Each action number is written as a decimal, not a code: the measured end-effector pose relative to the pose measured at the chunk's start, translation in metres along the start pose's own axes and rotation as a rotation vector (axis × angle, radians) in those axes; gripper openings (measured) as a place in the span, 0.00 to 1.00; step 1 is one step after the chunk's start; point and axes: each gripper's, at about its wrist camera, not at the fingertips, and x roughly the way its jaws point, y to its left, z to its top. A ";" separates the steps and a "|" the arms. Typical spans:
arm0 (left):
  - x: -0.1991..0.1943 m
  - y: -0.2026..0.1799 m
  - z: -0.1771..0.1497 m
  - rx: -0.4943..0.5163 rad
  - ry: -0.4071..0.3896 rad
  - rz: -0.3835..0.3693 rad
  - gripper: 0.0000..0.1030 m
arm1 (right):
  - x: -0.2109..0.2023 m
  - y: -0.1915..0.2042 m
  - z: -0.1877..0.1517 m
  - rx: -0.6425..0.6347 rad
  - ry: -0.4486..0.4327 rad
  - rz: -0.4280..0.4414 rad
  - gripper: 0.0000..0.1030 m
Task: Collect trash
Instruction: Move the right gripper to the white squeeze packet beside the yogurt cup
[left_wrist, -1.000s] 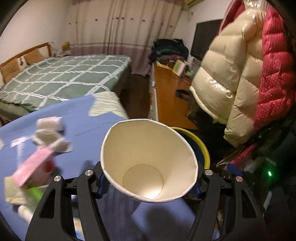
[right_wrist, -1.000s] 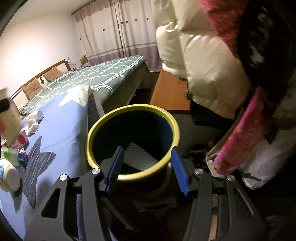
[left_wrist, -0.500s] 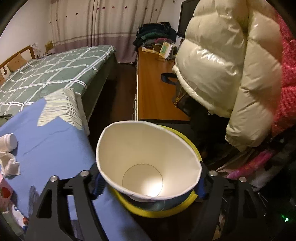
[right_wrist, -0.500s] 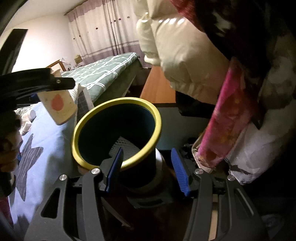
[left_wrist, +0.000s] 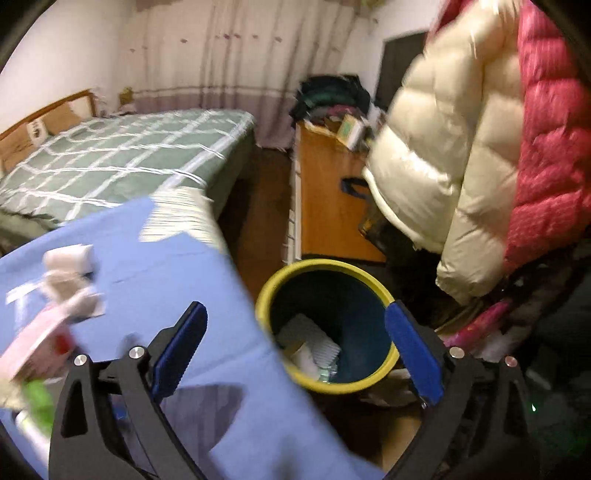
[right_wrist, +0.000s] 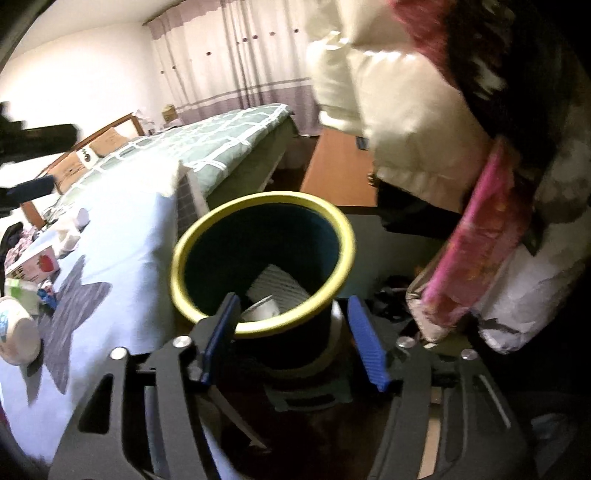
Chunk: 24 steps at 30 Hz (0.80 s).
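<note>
Hanging over the yellow-rimmed bin (left_wrist: 327, 325), left gripper (left_wrist: 295, 354) fingers have just been opening, now wide apart w/ nothing between. Paper cup (right_wrist: 260, 312) lies inside bin among white trash. Right gripper (right_wrist: 293, 339) fingers also just opening; bin's near rim sits between them, pads not touching it.

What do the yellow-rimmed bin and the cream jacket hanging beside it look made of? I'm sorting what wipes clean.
The yellow-rimmed dark blue round bin looks like moulded plastic: a smooth, even rim and matte inner wall, though blur leaves it open. The cream quilted puffer jacket looks like glossy synthetic shell fabric, probably nylon or polyester: bright highlights run across its padded, stitched sections.
</note>
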 end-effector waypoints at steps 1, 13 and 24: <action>-0.017 0.013 -0.005 -0.018 -0.023 0.023 0.95 | 0.000 0.006 0.000 -0.010 -0.001 0.010 0.59; -0.189 0.183 -0.096 -0.295 -0.185 0.407 0.95 | -0.020 0.116 -0.012 -0.180 -0.006 0.189 0.59; -0.232 0.241 -0.154 -0.413 -0.198 0.457 0.95 | -0.069 0.230 -0.026 -0.373 -0.075 0.367 0.62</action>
